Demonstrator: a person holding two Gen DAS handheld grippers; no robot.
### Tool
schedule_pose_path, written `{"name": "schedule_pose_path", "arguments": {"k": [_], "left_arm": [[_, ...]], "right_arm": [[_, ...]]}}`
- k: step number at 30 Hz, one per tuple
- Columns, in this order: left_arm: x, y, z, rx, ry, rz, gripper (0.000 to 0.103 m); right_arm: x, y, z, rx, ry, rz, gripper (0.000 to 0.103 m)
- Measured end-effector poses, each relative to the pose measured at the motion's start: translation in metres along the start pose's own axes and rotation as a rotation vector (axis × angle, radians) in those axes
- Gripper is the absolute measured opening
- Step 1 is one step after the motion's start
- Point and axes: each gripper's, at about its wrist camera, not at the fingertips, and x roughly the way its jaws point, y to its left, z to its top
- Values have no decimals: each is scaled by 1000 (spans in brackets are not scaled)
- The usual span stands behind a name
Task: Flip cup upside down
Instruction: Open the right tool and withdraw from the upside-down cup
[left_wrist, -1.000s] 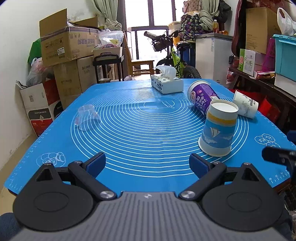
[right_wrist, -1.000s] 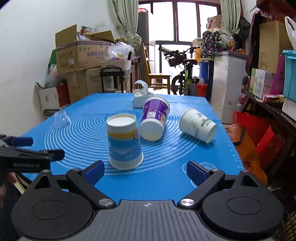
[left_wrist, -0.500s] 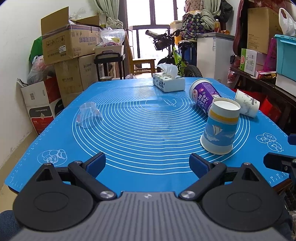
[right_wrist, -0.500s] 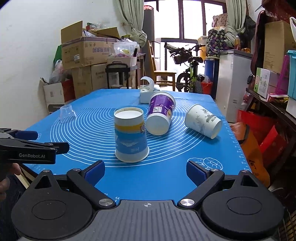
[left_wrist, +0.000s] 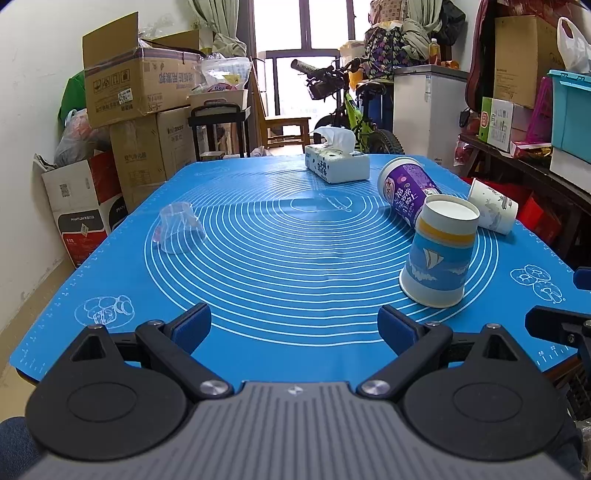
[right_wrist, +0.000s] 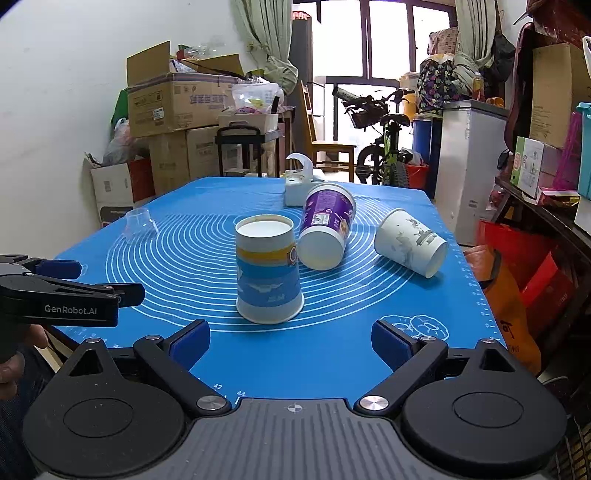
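A blue baking mat (left_wrist: 295, 258) with white concentric rings covers the whole tabletop, and everything below is placed relative to the blue sailboat cup (right_wrist: 267, 269) standing on it.

That cup stands upside down, wide rim flat on the mat, white base facing up, in the right half of the rings. Just behind it a purple cup (right_wrist: 327, 225) lies on its side, its mouth toward the cameras and nearly touching the sailboat cup's upper wall. To the right of the sailboat cup, clear of it, a white printed cup (right_wrist: 410, 242) also lies on its side near the mat's right edge. Behind the purple cup sits a tissue box (left_wrist: 337, 164). Far to the left of the sailboat cup, across bare mat, a small clear plastic cup (left_wrist: 179, 229) stands inverted.

The right gripper (right_wrist: 290, 339) hovers at the mat's near edge just in front of the sailboat cup, its jaws spread wide and gripping nothing, the cup apart from both blue pads. The left gripper (left_wrist: 293, 326) hangs left of the cup over the near edge, likewise spread wide and empty, with bare mat ahead of it.
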Motion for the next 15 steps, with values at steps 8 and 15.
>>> {"name": "schedule_pose_path", "arguments": {"k": [8, 15], "left_arm": [[0, 0, 0, 0, 2, 1, 96], [0, 0, 0, 0, 2, 1, 96]], "right_arm": [[0, 2, 0, 0, 1, 1, 94], [-1, 3, -1, 0, 5, 6, 94]]}}
